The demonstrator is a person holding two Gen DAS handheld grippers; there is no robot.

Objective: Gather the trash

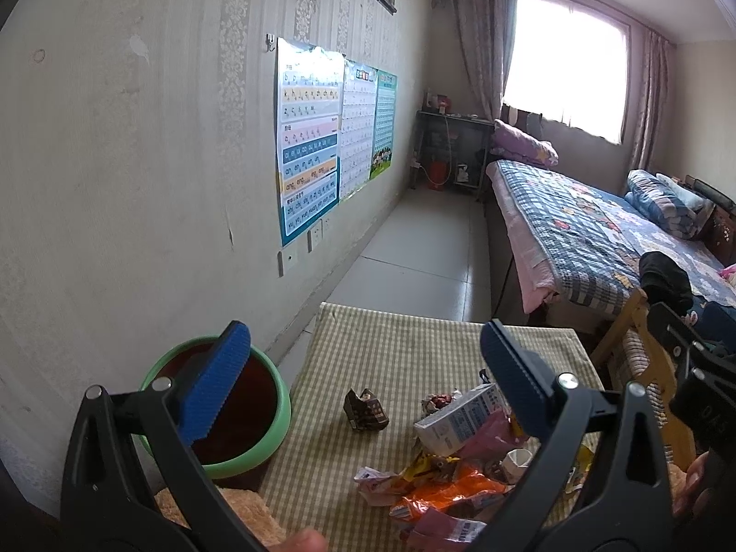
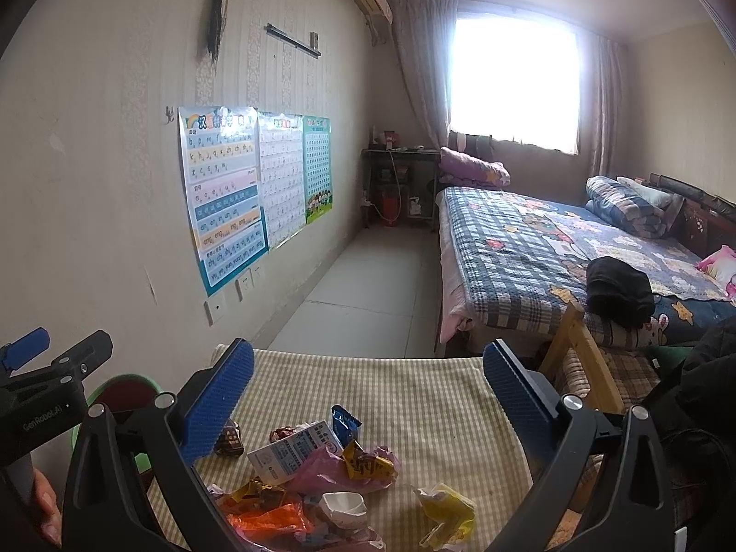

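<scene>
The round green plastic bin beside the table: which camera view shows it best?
The left wrist view shows the round green plastic bin best: its rim and dark inside are visible, partly behind the left gripper. The right wrist view shows only a small part of it, behind the other gripper's body.

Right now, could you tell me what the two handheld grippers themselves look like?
Both look alike: the left gripper and the right gripper each have a black, arched plastic frame with triangular cut-outs and silver pivot bolts. Their fingers carry flat, rectangular blue pads with a fine ribbed texture. In the right wrist view, the left gripper's black body bears white "GenRobot.AI" lettering. No cables show.
</scene>
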